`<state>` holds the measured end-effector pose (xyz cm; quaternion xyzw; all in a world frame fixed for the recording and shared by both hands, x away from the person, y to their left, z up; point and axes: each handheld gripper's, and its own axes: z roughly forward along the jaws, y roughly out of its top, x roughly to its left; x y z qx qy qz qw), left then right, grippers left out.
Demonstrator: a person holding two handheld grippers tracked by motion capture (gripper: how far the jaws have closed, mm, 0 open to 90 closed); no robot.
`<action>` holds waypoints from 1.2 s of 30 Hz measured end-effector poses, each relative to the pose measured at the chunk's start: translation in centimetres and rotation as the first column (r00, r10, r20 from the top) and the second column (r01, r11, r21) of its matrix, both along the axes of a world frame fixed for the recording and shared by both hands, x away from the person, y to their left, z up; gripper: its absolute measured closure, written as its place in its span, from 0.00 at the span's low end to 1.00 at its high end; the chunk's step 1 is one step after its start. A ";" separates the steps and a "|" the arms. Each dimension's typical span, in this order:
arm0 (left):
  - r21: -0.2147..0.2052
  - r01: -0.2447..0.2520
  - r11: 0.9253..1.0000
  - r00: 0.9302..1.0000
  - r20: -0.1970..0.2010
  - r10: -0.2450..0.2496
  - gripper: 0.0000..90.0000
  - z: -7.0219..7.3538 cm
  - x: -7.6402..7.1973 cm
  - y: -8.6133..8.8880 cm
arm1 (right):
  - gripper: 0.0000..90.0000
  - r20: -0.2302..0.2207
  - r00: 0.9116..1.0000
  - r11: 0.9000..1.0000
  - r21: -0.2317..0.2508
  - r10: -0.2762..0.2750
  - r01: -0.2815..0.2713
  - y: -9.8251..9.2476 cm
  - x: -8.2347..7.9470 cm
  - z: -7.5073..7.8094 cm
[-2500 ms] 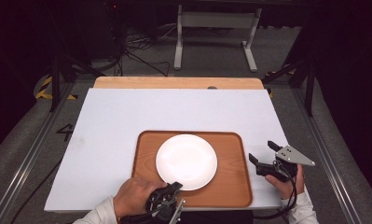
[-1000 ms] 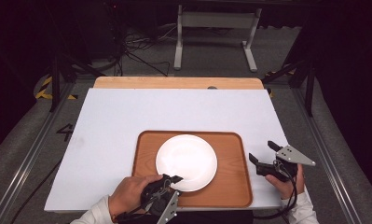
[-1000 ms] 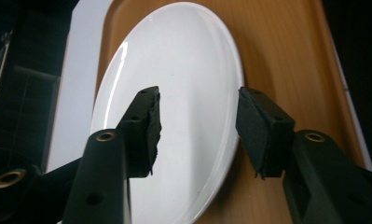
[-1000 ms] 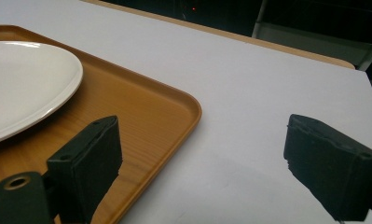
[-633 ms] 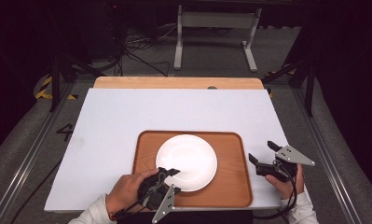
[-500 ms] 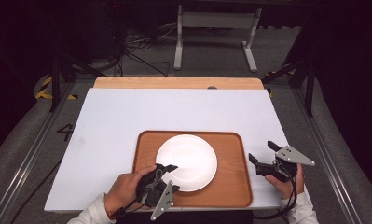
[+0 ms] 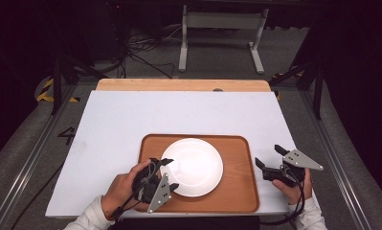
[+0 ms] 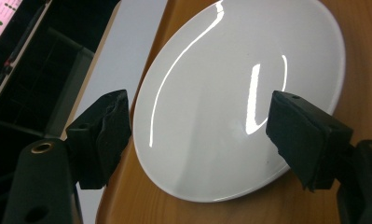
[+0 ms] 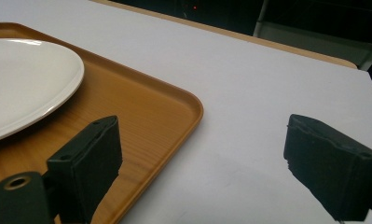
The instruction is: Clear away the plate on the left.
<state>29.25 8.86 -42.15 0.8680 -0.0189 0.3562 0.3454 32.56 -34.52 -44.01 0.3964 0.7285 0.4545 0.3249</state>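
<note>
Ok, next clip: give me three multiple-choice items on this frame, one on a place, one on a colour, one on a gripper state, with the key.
1. Where does the plate lie?
A. on the bare table
B. on the tray
C. on the floor

2. What colour is the plate?
A. white
B. blue
C. black

3. How does the left gripper stand?
A. shut on the tray's edge
B. lying on the floor
C. open at the plate's rim

Key:
1 B, the brown tray shows all around the plate in the high view.
2 A, it is glossy white in every view.
3 C, the left gripper view shows its jaws apart with the plate between them.
</note>
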 end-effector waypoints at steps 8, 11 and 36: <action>-0.015 -0.069 0.998 0.997 -0.031 0.068 0.25 0.0 1.6 1.6 | 0.13 0.002 1.000 1.000 -0.001 0.000 0.000 0.0 0.0 0.0; -0.028 -0.088 0.996 0.995 -0.046 0.086 0.25 0.0 2.2 2.1 | 0.13 0.001 1.000 1.000 -0.001 0.000 0.000 0.0 0.0 0.0; -0.109 -0.210 0.972 0.974 -0.111 0.198 0.22 0.6 5.0 5.6 | 0.13 0.000 1.000 1.000 -0.006 0.018 -0.018 0.1 -0.1 -0.1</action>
